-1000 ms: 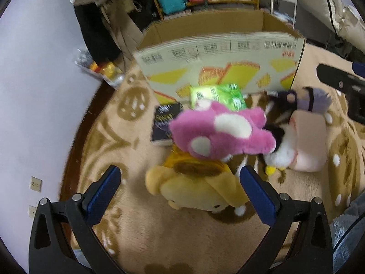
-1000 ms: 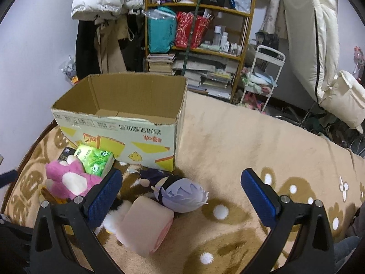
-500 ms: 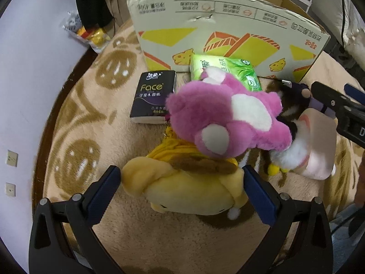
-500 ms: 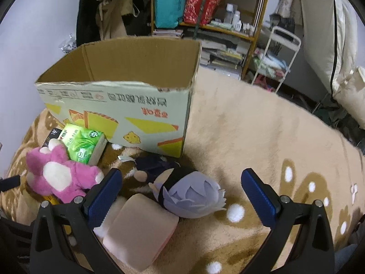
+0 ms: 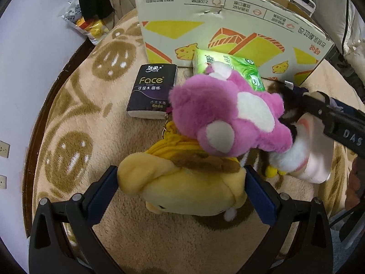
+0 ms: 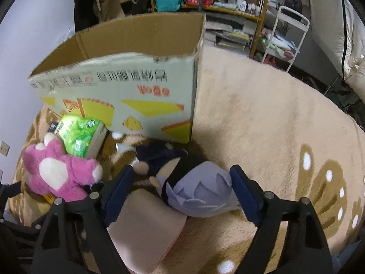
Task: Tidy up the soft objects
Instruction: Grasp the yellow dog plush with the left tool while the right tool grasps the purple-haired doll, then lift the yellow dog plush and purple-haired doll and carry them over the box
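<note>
We find the left gripper (image 5: pixel 181 188) with jaws spread wide on either side of the yellow plush (image 5: pixel 182 187) lying on the rug (image 5: pixel 75 114); the pads sit at its flanks, and we cannot tell whether they press it. A pink plush (image 5: pixel 225 118) rests partly on top of it. Behind lie a black tissue pack (image 5: pixel 151 93) and a green pack (image 5: pixel 230 68), set against the cardboard box (image 5: pixel 228 22). The right gripper (image 6: pixel 180 190) also stands wide, its jaws flanking the purple-haired doll (image 6: pixel 200 194) beside a pink cushion (image 6: pixel 146 226), near the box corner.
</note>
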`<control>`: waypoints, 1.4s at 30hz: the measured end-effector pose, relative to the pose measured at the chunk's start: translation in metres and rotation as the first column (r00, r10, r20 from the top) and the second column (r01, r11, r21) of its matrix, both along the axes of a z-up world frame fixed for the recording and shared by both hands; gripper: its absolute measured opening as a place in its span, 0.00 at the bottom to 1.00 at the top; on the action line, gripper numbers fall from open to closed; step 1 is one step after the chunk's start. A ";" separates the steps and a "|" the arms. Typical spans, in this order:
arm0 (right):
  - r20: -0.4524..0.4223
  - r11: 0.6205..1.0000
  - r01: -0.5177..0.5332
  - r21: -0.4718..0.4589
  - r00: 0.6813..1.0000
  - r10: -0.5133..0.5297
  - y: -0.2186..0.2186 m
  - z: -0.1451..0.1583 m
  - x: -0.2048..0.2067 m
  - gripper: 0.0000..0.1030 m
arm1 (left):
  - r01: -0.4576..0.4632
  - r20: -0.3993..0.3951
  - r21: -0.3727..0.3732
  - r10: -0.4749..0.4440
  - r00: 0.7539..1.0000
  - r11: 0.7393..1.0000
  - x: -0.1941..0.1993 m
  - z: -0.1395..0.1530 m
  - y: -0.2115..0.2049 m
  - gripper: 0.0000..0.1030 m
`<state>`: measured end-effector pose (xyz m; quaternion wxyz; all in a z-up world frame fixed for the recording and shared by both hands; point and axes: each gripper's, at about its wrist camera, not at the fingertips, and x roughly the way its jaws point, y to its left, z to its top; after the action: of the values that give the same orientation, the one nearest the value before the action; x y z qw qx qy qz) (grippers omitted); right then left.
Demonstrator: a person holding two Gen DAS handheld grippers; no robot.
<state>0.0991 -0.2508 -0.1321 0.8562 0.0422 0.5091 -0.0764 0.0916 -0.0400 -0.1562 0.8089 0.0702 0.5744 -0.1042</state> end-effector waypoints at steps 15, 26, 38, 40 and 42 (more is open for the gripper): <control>-0.035 0.999 -0.004 -0.040 0.999 0.002 0.002 -0.006 0.005 0.78 | -0.025 -0.025 -0.048 0.024 0.999 0.999 -0.002 0.000 0.003 0.87; -0.020 0.999 0.008 -0.040 1.000 -0.009 0.006 -0.002 -0.003 0.76 | -0.095 0.021 -0.033 0.096 0.995 0.995 -0.004 0.013 0.014 0.87; 0.032 0.998 0.018 -0.065 0.999 -0.015 0.013 0.014 -0.016 0.75 | -0.129 0.170 0.006 0.127 0.977 0.992 -0.017 0.044 0.022 0.87; 0.050 0.997 0.027 -0.066 0.998 -0.024 0.013 0.017 -0.020 0.75 | -0.132 0.191 0.018 0.126 0.974 0.991 -0.019 0.049 0.023 0.87; 0.070 0.997 0.040 -0.064 0.997 -0.036 0.012 0.022 -0.022 0.75 | -0.135 0.201 0.013 0.130 0.971 0.991 -0.021 0.053 0.025 0.87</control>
<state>0.0768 -0.2391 -0.1100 0.8727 0.0264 0.4755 -0.1078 0.0701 -0.0152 -0.1035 0.8665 0.0524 0.4951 -0.0347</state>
